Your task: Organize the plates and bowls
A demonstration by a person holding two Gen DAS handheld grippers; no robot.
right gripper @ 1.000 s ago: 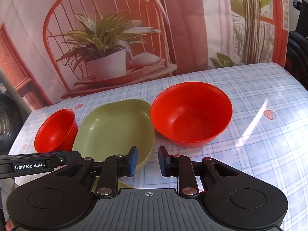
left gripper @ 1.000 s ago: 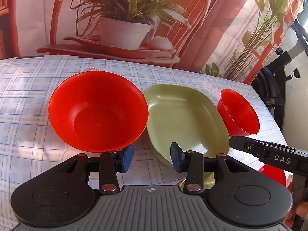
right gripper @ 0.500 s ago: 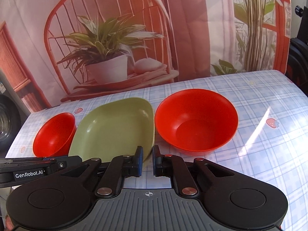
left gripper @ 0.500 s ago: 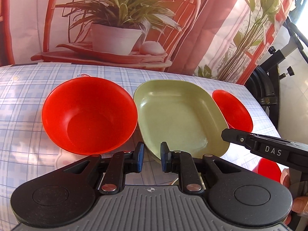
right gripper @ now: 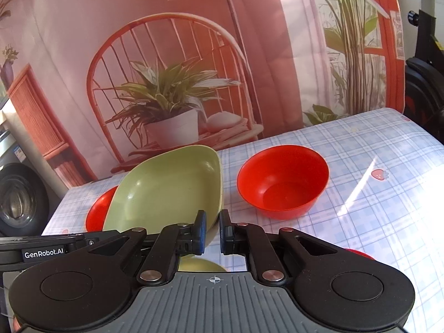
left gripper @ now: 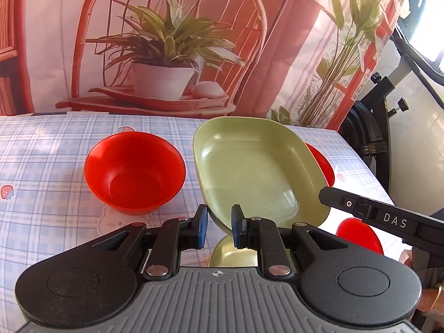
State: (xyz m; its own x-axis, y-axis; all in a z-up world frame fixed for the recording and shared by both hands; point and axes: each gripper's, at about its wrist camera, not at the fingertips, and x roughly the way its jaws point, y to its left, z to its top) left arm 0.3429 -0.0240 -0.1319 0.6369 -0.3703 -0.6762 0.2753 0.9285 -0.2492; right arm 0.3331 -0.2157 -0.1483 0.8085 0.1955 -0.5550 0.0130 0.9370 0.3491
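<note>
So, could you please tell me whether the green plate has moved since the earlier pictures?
Yes. The green plate has tilted up off the table: its far rim, formerly below the tablecloth edge, now overlaps the backdrop.

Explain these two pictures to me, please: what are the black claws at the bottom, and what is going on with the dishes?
No robot here: a person holds a two-finger tool in each hand, each with a wide-angle camera looking along its fingers. One picture is from the left gripper, the other from the right gripper. On the checked tablecloth sit a large red bowl and a smaller red bowl, partly hidden. Both grippers appear closed on the rim of a green plate, which is raised and tilted. A second green dish shows just beneath it.
</note>
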